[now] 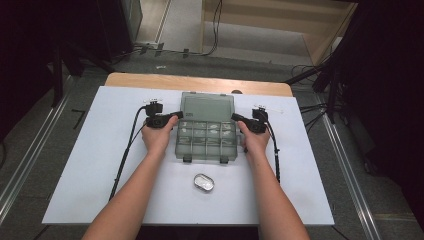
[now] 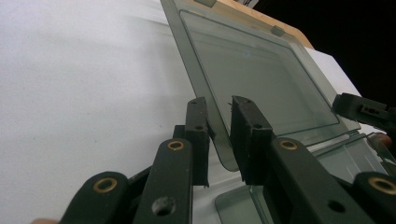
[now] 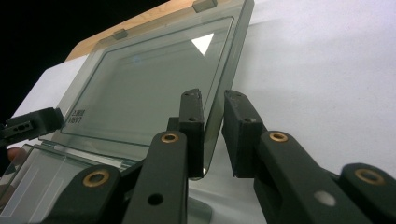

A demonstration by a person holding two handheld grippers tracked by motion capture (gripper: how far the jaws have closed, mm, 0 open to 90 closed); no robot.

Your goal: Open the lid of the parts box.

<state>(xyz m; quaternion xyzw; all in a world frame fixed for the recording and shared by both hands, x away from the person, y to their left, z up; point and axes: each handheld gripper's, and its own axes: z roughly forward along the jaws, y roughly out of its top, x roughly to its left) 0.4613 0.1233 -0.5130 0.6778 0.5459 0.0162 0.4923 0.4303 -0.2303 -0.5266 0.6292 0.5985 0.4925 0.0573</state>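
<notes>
Both hands on the lid (image 1: 207,106) of the compartment box (image 1: 206,140), mid-desk (image 1: 100,150) — left gripper (image 2: 219,135) straddles its left edge, right gripper (image 3: 212,135) its right edge. Fingers (image 2: 247,135) sit narrowly apart with the edge between them; a gap shows, so I judge it's not clamped. To swing it cleanly I keep both sides level, pivot about the back hinge and avoid twisting the thin panel. Lid is smoky translucent plastic, tilted up; the base holds clear dividers. A small oval tin (image 1: 203,182) sits nearer me.
</notes>
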